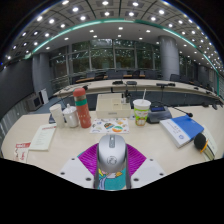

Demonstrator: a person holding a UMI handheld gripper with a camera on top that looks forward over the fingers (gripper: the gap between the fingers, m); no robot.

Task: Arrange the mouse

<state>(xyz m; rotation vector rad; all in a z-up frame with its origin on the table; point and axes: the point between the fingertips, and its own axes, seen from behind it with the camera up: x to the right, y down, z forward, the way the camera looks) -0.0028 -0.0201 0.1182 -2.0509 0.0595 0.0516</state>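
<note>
A grey and white computer mouse (112,152) sits between my gripper's (112,168) two fingers, its nose pointing away from me. The purple pads (90,158) press against both of its sides, so the gripper is shut on it. The mouse appears held above the pale tabletop (150,145). A teal patch shows just under the mouse's tail, between the fingers.
Beyond the fingers stand an orange bottle with a red cap (82,108), a white cup (70,116), a paper cup (141,110) and a printed leaflet (110,127). A blue book (183,128) and a black object (200,142) lie to the right. Papers (42,137) lie to the left.
</note>
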